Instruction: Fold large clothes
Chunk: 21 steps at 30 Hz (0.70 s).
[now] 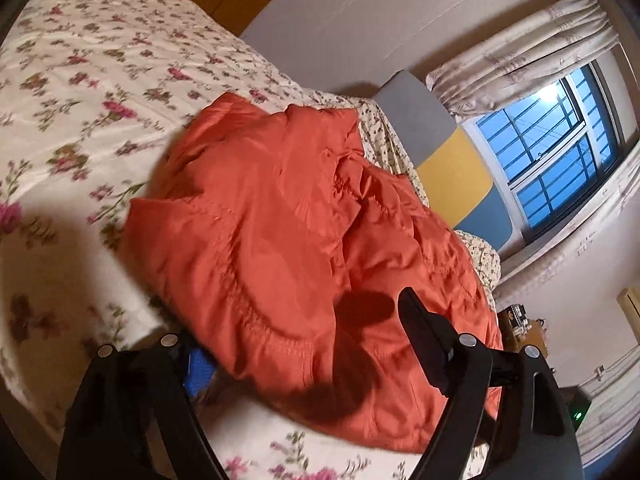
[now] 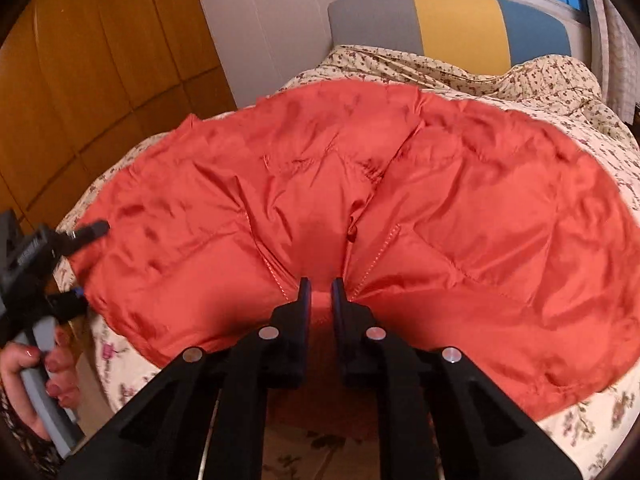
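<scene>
Jacket (image 2: 360,200) spread on the bed (image 2: 580,412), headboard (image 2: 460,28) behind it, left gripper (image 2: 86,264) at its left edge, right gripper (image 2: 320,292) at its near hem

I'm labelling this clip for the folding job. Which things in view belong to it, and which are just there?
Job: orange quilted jacket; right tool, shut on its hem; left tool, open at its edge.
Just there: floral bedspread; colour-block headboard; curtain; wooden wardrobe.

I see a bed with a flowered sheet (image 1: 80,92), a headboard (image 2: 456,28) in grey, yellow and blue panels, pale curtains (image 1: 520,48) beside a barred window (image 1: 560,152), and wooden wardrobe doors (image 2: 80,80) at the side.
</scene>
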{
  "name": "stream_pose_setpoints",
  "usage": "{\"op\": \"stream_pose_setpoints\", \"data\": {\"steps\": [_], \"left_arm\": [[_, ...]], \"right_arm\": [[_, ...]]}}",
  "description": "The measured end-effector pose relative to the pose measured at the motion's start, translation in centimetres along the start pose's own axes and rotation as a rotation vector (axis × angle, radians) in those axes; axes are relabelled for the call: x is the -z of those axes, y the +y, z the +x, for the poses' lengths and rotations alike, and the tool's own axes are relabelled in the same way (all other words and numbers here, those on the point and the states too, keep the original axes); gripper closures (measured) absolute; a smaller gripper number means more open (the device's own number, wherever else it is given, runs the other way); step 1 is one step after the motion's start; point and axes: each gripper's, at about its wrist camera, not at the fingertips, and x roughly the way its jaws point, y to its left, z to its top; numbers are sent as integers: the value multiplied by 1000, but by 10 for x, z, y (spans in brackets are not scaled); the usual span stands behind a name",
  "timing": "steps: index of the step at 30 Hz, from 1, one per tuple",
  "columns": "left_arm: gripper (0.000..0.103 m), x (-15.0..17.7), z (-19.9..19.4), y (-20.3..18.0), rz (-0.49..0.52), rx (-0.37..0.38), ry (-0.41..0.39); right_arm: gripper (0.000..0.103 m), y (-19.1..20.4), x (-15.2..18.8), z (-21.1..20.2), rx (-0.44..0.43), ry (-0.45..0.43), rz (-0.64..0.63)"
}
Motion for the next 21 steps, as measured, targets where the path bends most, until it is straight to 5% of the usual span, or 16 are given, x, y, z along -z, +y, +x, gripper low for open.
{"op": "stream_pose_setpoints", "data": {"steps": [10,11,13,16,21], "left_arm": [[24,-19,13,10,-169,71,-95],[28,-21,13,12,-190,69,-100],[66,-23,16,20,-256,38,-99],[74,-23,16,34,-353,81,-92],[80,-29,2,7,-236,30,-126]], "right_arm": [[94,1,12,2,-1,-16,-8],[94,0,12,0,-2,-19,-9],[94,-1,14,-1,-8,-20,-1],[94,-4,15,-2,-7,-28,-3],[94,-4,17,-3,-1,-32,-1]]}}
